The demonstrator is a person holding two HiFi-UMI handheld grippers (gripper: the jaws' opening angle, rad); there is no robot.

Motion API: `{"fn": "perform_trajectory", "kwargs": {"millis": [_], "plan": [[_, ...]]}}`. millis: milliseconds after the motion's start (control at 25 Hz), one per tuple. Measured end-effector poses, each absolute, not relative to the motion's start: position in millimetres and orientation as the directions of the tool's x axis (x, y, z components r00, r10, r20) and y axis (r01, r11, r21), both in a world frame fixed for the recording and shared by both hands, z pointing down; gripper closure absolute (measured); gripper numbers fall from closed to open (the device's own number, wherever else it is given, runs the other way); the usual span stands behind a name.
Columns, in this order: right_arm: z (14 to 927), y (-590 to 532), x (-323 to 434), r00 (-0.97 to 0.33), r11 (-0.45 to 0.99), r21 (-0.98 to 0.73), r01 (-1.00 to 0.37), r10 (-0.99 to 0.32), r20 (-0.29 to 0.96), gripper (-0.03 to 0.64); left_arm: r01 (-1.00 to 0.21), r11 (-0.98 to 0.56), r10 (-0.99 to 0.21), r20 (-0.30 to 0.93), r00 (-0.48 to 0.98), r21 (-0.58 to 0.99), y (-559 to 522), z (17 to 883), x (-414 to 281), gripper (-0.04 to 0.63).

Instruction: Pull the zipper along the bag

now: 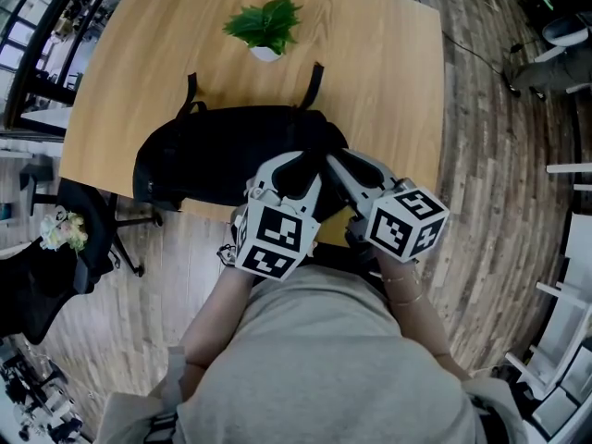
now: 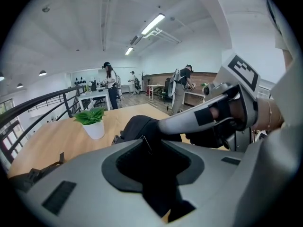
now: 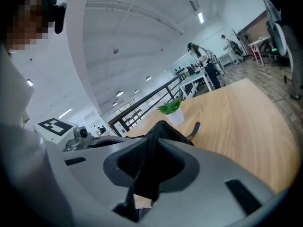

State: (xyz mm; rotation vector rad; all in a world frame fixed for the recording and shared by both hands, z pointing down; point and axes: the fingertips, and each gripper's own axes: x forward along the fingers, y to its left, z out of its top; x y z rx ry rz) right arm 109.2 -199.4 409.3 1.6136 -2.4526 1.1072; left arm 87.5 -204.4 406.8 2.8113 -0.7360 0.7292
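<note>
A black bag (image 1: 213, 155) lies across the near part of the wooden table (image 1: 370, 63). Both grippers meet at its near right end. My left gripper (image 1: 296, 172) has its jaws closed on a fold of the bag's black fabric (image 2: 137, 126), and a thin metal zipper pull (image 2: 144, 143) shows at the jaw edge. My right gripper (image 1: 339, 166) pinches a raised ridge of the bag (image 3: 165, 131) between its jaws. In the left gripper view the right gripper's finger (image 2: 189, 122) crosses just ahead. The zipper line itself is hidden under the grippers.
A small potted plant (image 1: 266, 26) stands on the table behind the bag, and two bag straps (image 1: 312, 86) trail toward it. A black office chair (image 1: 92, 239) sits at the table's left corner. Wooden floor lies to the right. People stand far off in the room.
</note>
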Motion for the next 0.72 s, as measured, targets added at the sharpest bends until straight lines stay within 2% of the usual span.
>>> {"fn": "perform_trajectory", "kwargs": {"millis": [200,720], "plan": [[408.7,-199.6,109.3,-0.471,0.225,-0.546,-0.807,-0.801,0.368,0.537,-0.500,-0.866,-0.425,0.498,0.756,0.020,-207.0,411.7,88.7,0.483],[410.2,-198.5,110.9,-0.488,0.243,-0.545,-0.803,-0.793,0.366,0.535,-0.476,-0.859,-0.353,0.456,0.817,0.188,-208.9,410.9,84.4,0.494]]}}
